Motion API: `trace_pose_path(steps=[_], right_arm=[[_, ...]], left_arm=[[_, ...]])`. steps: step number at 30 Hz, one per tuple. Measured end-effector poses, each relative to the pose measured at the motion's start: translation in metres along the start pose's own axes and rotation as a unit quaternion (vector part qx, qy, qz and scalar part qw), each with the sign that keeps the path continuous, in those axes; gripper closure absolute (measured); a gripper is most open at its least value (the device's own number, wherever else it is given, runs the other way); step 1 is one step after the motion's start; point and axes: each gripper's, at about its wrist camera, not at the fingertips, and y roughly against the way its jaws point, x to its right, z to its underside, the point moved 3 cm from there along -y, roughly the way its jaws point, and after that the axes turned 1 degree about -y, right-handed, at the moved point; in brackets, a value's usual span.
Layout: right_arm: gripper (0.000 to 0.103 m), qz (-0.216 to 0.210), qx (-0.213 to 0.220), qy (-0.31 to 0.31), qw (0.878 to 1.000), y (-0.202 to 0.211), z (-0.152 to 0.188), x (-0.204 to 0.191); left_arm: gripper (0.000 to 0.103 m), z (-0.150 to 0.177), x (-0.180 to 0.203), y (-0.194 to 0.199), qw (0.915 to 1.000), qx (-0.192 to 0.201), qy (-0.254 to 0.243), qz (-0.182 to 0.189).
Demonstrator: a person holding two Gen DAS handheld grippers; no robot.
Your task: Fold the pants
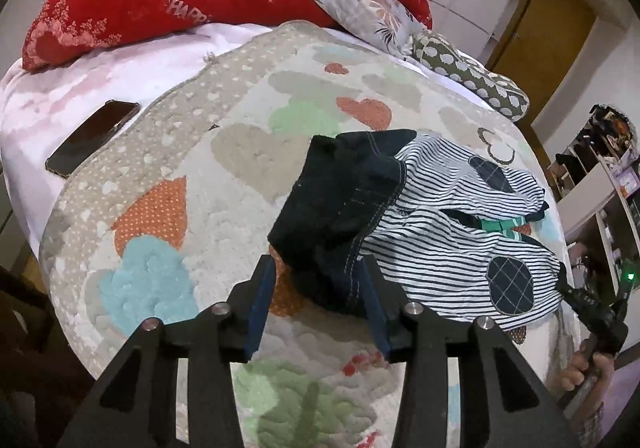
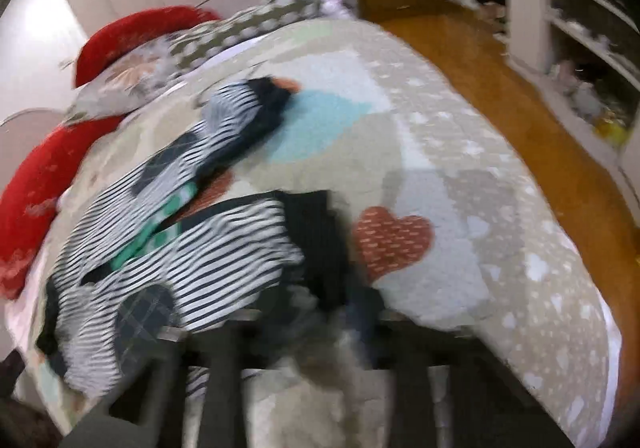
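Small striped pants (image 1: 460,224) with dark check knee patches and a dark waistband (image 1: 344,208) lie on a patterned bedspread (image 1: 224,184). In the left wrist view my left gripper (image 1: 320,280) is open, its blue pads (image 1: 262,300) on either side of the dark waistband's near corner. The right wrist view is blurred by motion: the pants (image 2: 180,248) lie left of centre with a dark cuff (image 2: 316,240) near my right gripper (image 2: 320,324), whose jaw state I cannot make out. The right gripper also shows in the left wrist view (image 1: 592,312), in a hand at the bed's right edge.
Red pillows (image 1: 132,4), a floral pillow (image 1: 360,4) and a dotted cushion (image 1: 468,72) lie at the bed's head. A dark phone (image 1: 94,136) lies on the white sheet at left. A wooden floor (image 2: 520,80) and white shelves (image 2: 580,28) are to the right of the bed.
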Motion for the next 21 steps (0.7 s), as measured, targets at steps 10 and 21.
trace_pose_path(steps=[10,21], right_arm=[[0.084,0.075,-0.001,-0.001,0.997,0.023,0.006,0.045],[0.028,0.004,0.02,0.054,0.998,0.024,-0.036,0.02]], left_arm=[[0.058,-0.005,0.022,-0.02,0.9993,-0.026,-0.027,0.006],[0.041,-0.09,0.046,-0.088,0.9929,-0.078,-0.088,0.018]])
